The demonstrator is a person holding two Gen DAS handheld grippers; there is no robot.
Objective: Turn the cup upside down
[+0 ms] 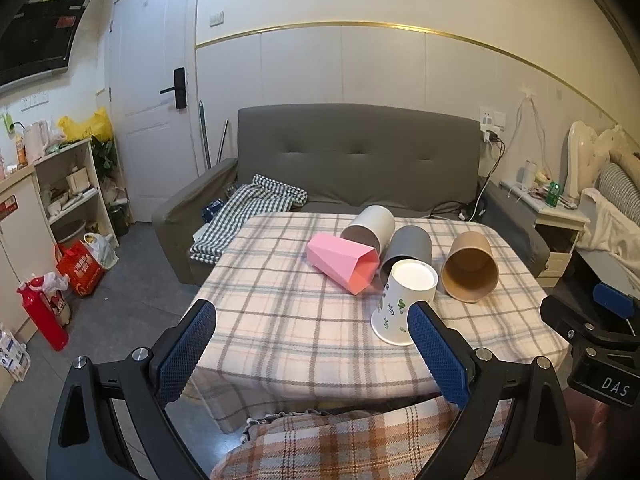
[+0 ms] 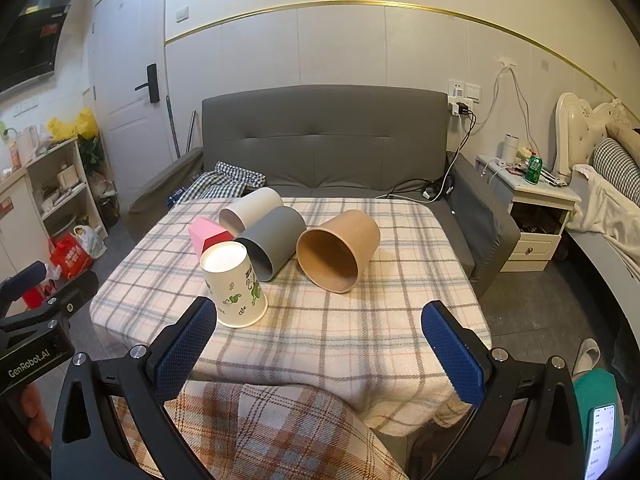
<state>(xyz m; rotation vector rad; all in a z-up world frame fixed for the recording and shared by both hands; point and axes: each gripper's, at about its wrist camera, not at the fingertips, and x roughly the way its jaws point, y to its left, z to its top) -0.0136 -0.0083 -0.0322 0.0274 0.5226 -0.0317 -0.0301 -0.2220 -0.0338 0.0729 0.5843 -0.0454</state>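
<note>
A white paper cup with green leaf print (image 1: 402,300) (image 2: 234,284) stands upside down on the plaid tablecloth (image 1: 288,320) (image 2: 360,320), its flat bottom up. Behind it lie on their sides a pink faceted cup (image 1: 344,262) (image 2: 206,234), a white cup (image 1: 370,226) (image 2: 250,208), a grey cup (image 1: 408,248) (image 2: 272,240) and a brown kraft cup (image 1: 470,266) (image 2: 338,250). My left gripper (image 1: 312,344) is open and empty at the table's near edge, its right finger just in front of the printed cup. My right gripper (image 2: 320,344) is open and empty, right of that cup.
A grey sofa (image 1: 356,152) (image 2: 324,136) with a checked cloth stands behind the table. A nightstand (image 2: 528,200) and a bed are at the right, shelves (image 1: 76,188) and bags at the left. A plaid-covered lap sits below the grippers.
</note>
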